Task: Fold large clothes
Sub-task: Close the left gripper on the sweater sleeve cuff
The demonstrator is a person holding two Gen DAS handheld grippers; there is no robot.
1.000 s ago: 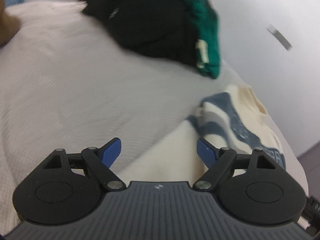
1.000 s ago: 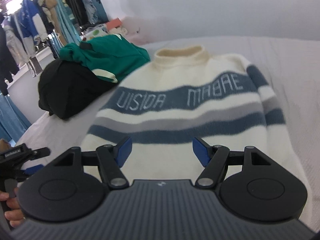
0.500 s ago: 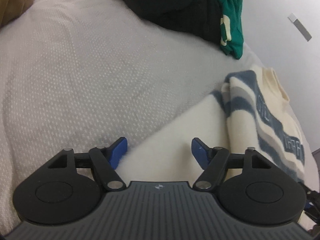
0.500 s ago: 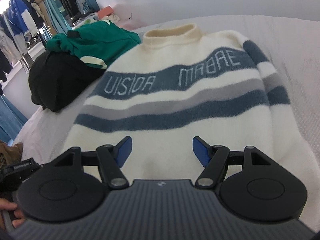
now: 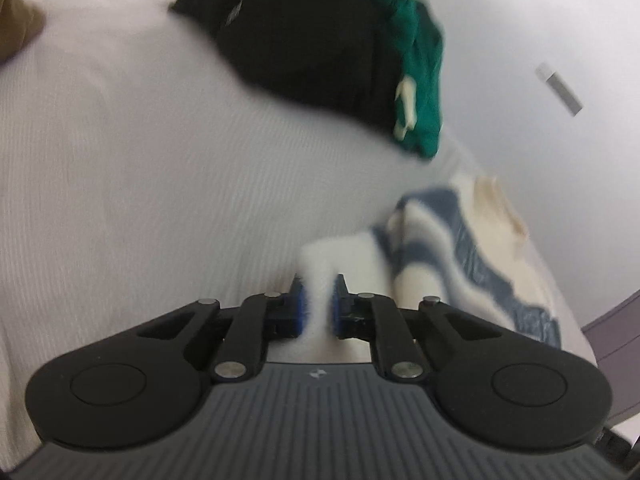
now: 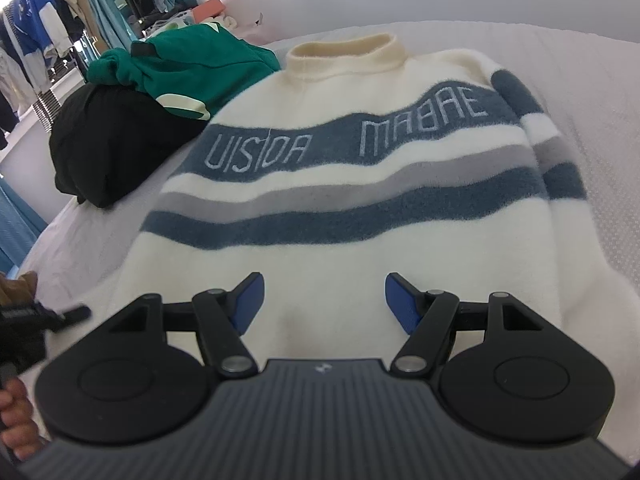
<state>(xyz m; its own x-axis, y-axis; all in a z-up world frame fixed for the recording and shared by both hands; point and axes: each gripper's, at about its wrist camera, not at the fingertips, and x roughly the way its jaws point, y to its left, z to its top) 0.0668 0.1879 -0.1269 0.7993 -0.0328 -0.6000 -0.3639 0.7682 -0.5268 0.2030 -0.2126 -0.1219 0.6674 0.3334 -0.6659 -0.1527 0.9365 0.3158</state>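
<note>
Sweater (image 6: 340,208): cream knit with dark blue and grey bands and pale lettering across the chest; it lies flat, front side up, on the bed, collar toward the far edge and hem toward the near edge.
Sweater in the left wrist view (image 5: 436,248): seen from its side, blurred, with cream fabric bunched between the blue pads.
Bed (image 6: 592,92): covered in a pale textured sheet that carries all the clothes.
Left gripper (image 5: 319,308): jaws closing to a narrow gap, the pads pressing a fold of cream sweater fabric at the garment's side edge.
Right gripper (image 6: 324,304): jaws wide, hovering over the lower cream part of the sweater, nothing pinched between its blue pads (image 6: 248,300).
Black garment (image 6: 116,148): a crumpled heap near the far left corner of the bed, just beside the sweater's shoulder.
Green garment (image 6: 192,64): lies on top of the black heap, with a pale trim strip showing.
Hand (image 6: 16,420): fingers at the lower left edge of the right wrist view, on the black handle of the other gripper.
Hanging clothes (image 6: 44,28): on a rack beyond the far left corner.
</note>
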